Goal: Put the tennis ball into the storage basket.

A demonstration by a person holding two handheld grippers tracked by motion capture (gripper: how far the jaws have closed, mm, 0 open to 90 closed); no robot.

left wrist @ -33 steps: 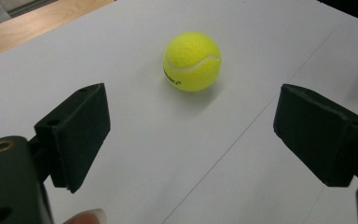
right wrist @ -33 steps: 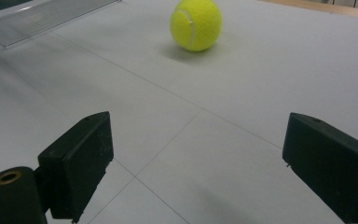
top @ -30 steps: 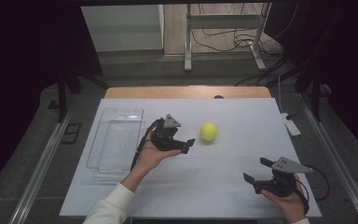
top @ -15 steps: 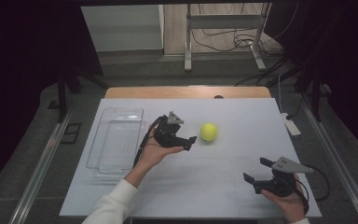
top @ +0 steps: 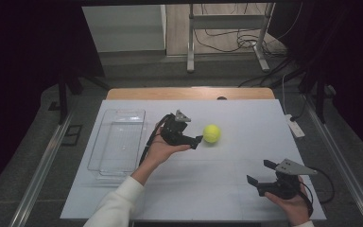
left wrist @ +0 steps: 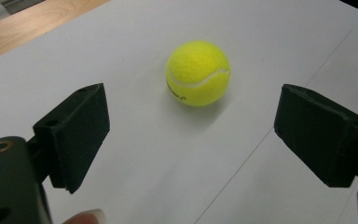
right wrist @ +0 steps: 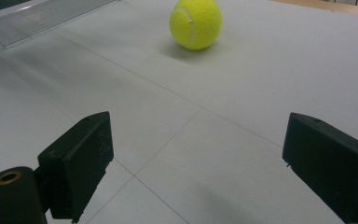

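Lying at the far left of the white table [top: 189, 189]: a clear plastic tray [top: 118, 142], long side running away from the person, sitting well apart from everything else

Hovering next, just right of the tray: the left gripper [top: 194, 140], resting in an upturned left hand [top: 163, 150], pointing rightward at the yellow tennis ball [top: 211, 133]. Standing spread wide, jaws pinching nothing, with the ball just ahead of the tips and not between them; seen along the left gripper [left wrist: 191, 135] view, sitting beyond the gap, slightly left of centre

Resting on the bare table surface near the middle: the ball, touching neither gripper

Waiting at the near right corner: the right gripper [top: 260, 171], cradled in the right hand [top: 290, 201], jaws likewise gaping wide and gripping nothing, well apart from the ball
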